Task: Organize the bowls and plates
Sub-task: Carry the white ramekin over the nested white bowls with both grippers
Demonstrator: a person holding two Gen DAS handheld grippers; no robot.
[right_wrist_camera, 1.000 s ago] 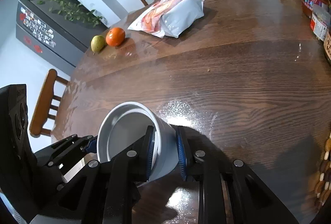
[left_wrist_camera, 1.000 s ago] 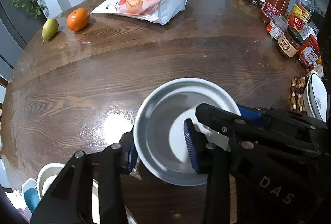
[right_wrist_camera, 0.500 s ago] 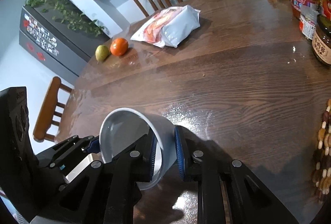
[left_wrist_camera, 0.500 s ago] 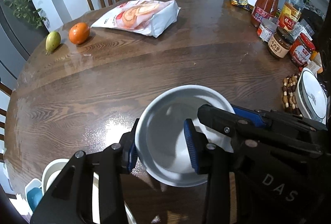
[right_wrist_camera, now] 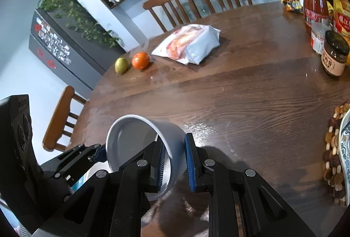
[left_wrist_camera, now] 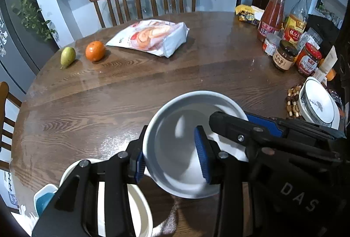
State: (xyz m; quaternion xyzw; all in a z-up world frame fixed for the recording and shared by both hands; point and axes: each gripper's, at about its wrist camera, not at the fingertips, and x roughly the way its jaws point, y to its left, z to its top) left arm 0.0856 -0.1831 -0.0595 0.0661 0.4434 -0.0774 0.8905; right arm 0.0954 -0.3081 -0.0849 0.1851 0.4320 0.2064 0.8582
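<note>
A white bowl [left_wrist_camera: 175, 149] is held tilted above the wooden table [left_wrist_camera: 153, 88] by both grippers. My left gripper [left_wrist_camera: 172, 154] is shut on its left rim, one finger inside, one outside. My right gripper [right_wrist_camera: 174, 160] is shut on its right wall [right_wrist_camera: 172, 138]. The right gripper's arm also shows in the left wrist view [left_wrist_camera: 262, 127]. A white bowl [left_wrist_camera: 135, 204] sits below at the table's near edge, beside a small blue-lined dish [left_wrist_camera: 44, 199]. A patterned white bowl [left_wrist_camera: 317, 103] stands at the right.
A food bag [left_wrist_camera: 151, 36], an orange [left_wrist_camera: 95, 50] and a pear [left_wrist_camera: 67, 56] lie at the far side. Sauce bottles and jars [left_wrist_camera: 284, 48] crowd the right. A beaded trivet [left_wrist_camera: 293, 103] lies by the patterned bowl. Chairs [left_wrist_camera: 144, 0] stand behind the table.
Both grippers have lifted the white bowl off the table and tilted it; the views now look higher across the table.
</note>
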